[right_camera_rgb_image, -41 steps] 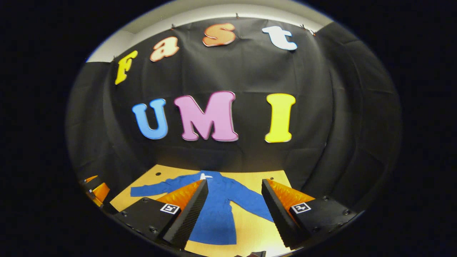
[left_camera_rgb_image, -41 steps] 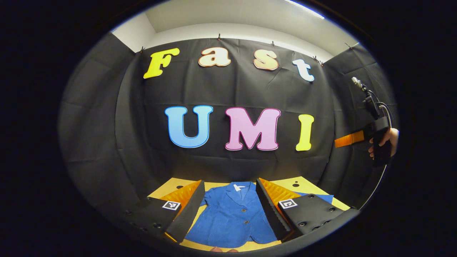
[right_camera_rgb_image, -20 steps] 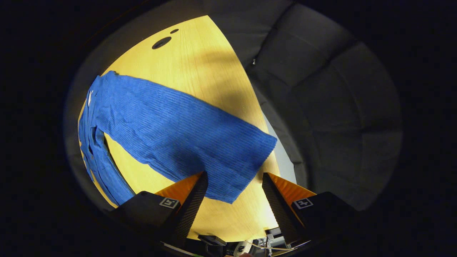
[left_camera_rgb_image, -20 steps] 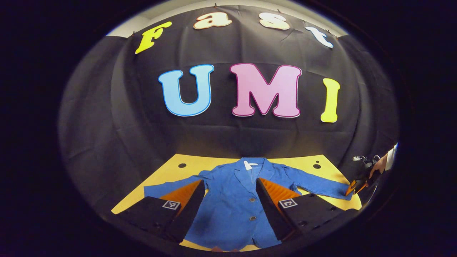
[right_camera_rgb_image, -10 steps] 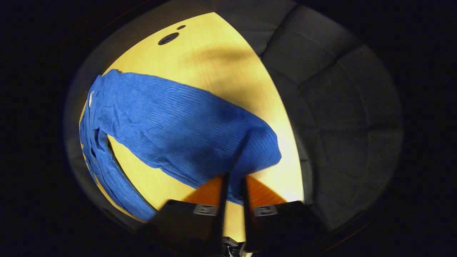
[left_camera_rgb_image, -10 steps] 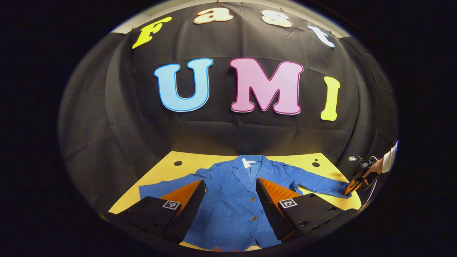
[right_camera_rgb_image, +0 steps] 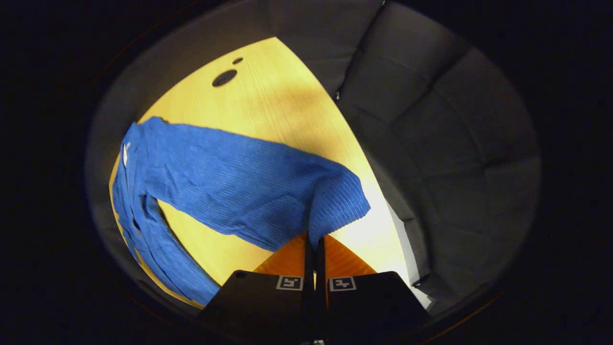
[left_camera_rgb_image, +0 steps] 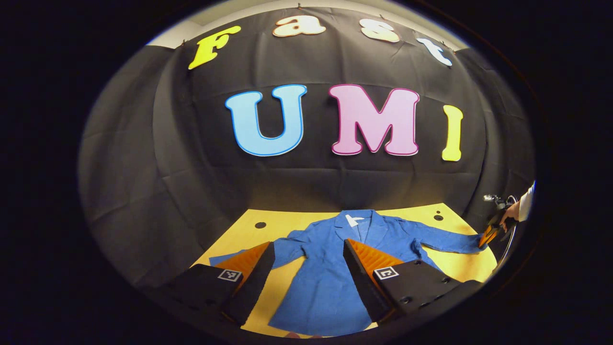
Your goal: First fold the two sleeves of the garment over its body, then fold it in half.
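A blue corduroy jacket lies face up on the yellow table, collar toward the back wall and both sleeves spread outward. My left gripper hangs open above the jacket's body, not touching it. My right gripper is shut on the cuff of the jacket's right-hand sleeve, and the cuff is lifted a little off the table. In the left gripper view that same gripper shows at the far right on the sleeve end, held by a hand.
The table's right edge runs close beside the pinched cuff, with black cloth wall beyond it. Round holes sit near the table's far corners. The other sleeve lies flat at the left, partly behind my left finger.
My right gripper came down to the sleeve end and closed on the cuff, which now bunches and rises slightly. The left gripper view shifted a little to the left.
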### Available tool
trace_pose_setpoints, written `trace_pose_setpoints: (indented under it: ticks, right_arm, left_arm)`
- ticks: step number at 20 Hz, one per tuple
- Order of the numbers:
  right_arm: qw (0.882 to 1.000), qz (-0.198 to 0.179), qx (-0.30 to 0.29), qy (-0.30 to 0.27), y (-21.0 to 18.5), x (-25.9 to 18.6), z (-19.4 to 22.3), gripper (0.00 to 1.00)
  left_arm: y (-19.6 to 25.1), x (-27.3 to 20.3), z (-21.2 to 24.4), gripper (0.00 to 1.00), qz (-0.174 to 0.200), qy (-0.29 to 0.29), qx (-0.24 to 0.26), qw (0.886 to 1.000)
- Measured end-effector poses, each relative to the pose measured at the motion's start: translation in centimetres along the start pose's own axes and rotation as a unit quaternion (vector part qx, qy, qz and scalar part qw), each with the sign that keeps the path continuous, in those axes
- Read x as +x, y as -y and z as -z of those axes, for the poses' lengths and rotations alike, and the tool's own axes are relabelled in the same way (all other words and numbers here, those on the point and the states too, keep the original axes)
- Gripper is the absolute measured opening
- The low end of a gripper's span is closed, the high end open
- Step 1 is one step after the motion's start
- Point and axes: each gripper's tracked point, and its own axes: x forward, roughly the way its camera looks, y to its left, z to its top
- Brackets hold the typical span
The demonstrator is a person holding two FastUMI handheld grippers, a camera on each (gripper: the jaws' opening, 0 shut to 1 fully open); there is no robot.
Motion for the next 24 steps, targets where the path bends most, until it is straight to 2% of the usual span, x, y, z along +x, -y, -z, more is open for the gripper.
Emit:
trace_pose_setpoints:
  ticks: [3,5,8,13,15,16,17,18,21,24]
  right_arm:
    - [0.998,-0.007,-0.001,0.055,-2.5,-5.5,-2.8,0.05]
    - [0.994,-0.029,0.002,0.101,-6.2,-10.0,-4.8,0.05]
    - [0.985,-0.04,-0.017,0.165,-11.5,-16.5,-7.8,0.05]
    - [0.965,-0.08,-0.053,0.244,-23.1,-26.0,-11.1,0.05]
    - [0.958,-0.098,-0.087,0.256,-30.1,-28.2,-10.8,0.05]
    - [0.953,-0.108,-0.105,0.264,-33.3,-28.5,-10.8,0.05]
    - [0.95,-0.135,-0.11,0.259,-36.8,-28.1,-10.2,0.05]
    - [0.954,-0.155,-0.108,0.233,-40.0,-26.7,-8.8,0.04]
    - [0.952,-0.152,-0.168,0.206,-46.6,-20.7,-5.4,0.04]
    - [0.942,-0.175,-0.226,0.174,-53.8,-13.3,-0.9,0.04]
  left_arm:
    - [-2.2,-0.3,0.3,0.83,0.009,0.003,-0.007,1.0]
    - [-3.8,-0.6,-0.1,0.82,0.018,0.013,-0.002,1.0]
    - [-7.0,-0.9,-0.5,0.83,0.023,0.032,0.001,0.999]
    - [-12.6,-1.3,0.8,0.82,0.003,0.037,-0.022,0.999]
    - [-14.7,-1.9,1.5,0.82,-0.013,0.036,-0.033,0.999]
    - [-15.7,-2.2,2.0,0.82,-0.021,0.032,-0.038,0.999]
    - [-16.6,-2.4,2.7,0.83,-0.03,0.027,-0.045,0.998]
    - [-17.5,-2.7,3.3,0.82,-0.04,0.022,-0.05,0.998]
    - [-19.9,-3.6,5.2,0.83,-0.075,0.004,-0.054,0.996]
    - [-21.5,-4.4,7.5,0.82,-0.108,-0.016,-0.059,0.992]
